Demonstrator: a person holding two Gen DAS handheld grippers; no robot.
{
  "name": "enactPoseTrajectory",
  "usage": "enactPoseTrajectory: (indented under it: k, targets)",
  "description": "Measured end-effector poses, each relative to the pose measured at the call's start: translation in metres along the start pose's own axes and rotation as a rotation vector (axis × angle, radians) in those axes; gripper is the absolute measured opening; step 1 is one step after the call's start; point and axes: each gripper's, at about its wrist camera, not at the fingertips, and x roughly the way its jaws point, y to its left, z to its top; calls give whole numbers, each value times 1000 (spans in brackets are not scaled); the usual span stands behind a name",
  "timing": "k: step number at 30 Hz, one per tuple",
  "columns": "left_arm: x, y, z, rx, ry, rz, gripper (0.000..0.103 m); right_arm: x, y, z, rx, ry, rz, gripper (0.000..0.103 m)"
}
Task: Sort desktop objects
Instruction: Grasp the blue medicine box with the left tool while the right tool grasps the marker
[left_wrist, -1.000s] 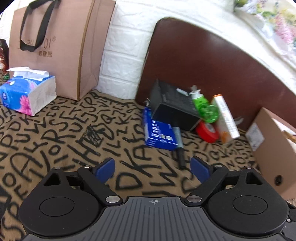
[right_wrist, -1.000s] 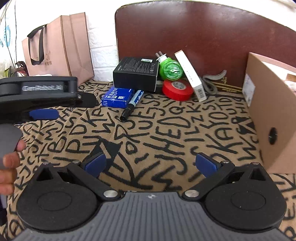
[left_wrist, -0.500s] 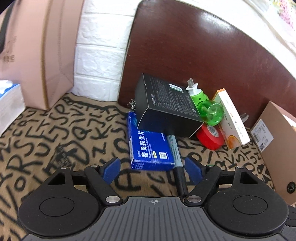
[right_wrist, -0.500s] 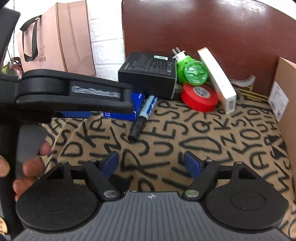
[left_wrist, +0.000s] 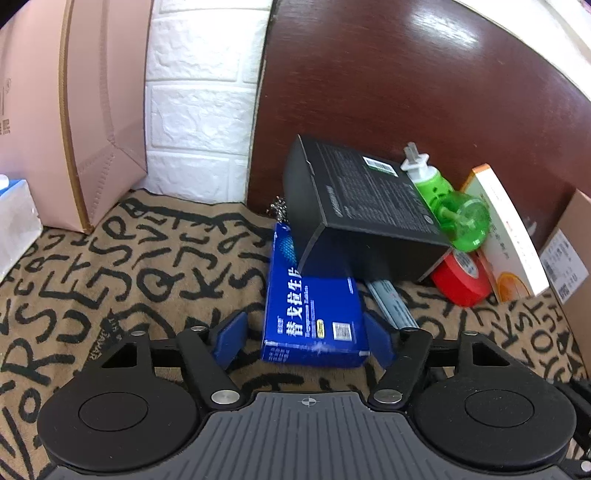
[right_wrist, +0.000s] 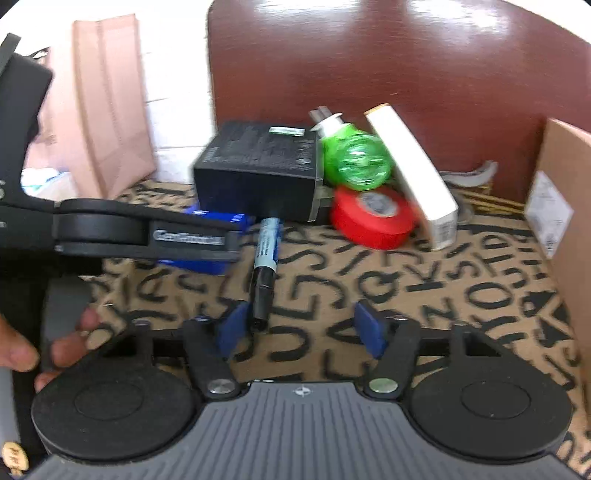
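Left wrist view: the left gripper (left_wrist: 303, 334) is closing around the near end of the blue box (left_wrist: 312, 314), which lies flat on the lettered cloth (left_wrist: 147, 266) under the tilted black box (left_wrist: 354, 206); the pads are not yet pressing it. Right wrist view: the right gripper (right_wrist: 301, 326) is closing, unclamped, with the marker (right_wrist: 264, 266) tip just beside its left pad

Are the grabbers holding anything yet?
No. The left gripper is closing around the blue box; the right gripper is closing near the marker.
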Motion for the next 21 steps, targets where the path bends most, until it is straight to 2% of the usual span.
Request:
enactPoseTrajectory:
  k: [2,3,4,5,6,8,15,21]
  targets:
    - [3,-1,3,-2,3,6,74,3,-3,3,8,6,9,65]
    - [4,-3,4,4,4,14,60,4,-2,5,-1,7,9,64]
    - [4,-4,4,11,6,24,60,5,-1,6,-14,8,10,63]
    - [3,-4,4,17,6,24,60,5,0,6,-27,11,19,57]
    - [2,-4,3,23,8,20,59,6,1,7,-35,14,34,40]
    - [-2,-4,0,29,13,11,59,6,1,7,-33,22,57,18]
    - [-30,-4,-15,29,54,1,59,-14,-7,-1,-3,58,100,15]
    - [-72,-13,-50,53,92,-37,59,-55,-17,-25,23,98,123,15]
